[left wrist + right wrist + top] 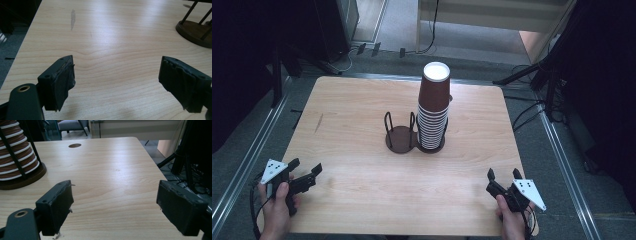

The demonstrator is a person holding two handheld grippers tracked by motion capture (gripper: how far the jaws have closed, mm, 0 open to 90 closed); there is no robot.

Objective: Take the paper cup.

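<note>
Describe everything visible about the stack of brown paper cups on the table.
The stack of brown paper cups stands upright and upside down, nested, white rims banding its lower half, white base on top. It sits in the right ring of a dark two-ring wire holder mid-table, the holder's rods beside it. Neither gripper touches it.

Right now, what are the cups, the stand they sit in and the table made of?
The cups look like paper: matte brown sides with thin white rolled rims, nested tightly. The stand seems to be dark brown wood at its round base, with thin black rods, probably metal wire. The table looks like pale wood or a wood-look laminate: smooth, with visible grain and a soft sheen.
</note>
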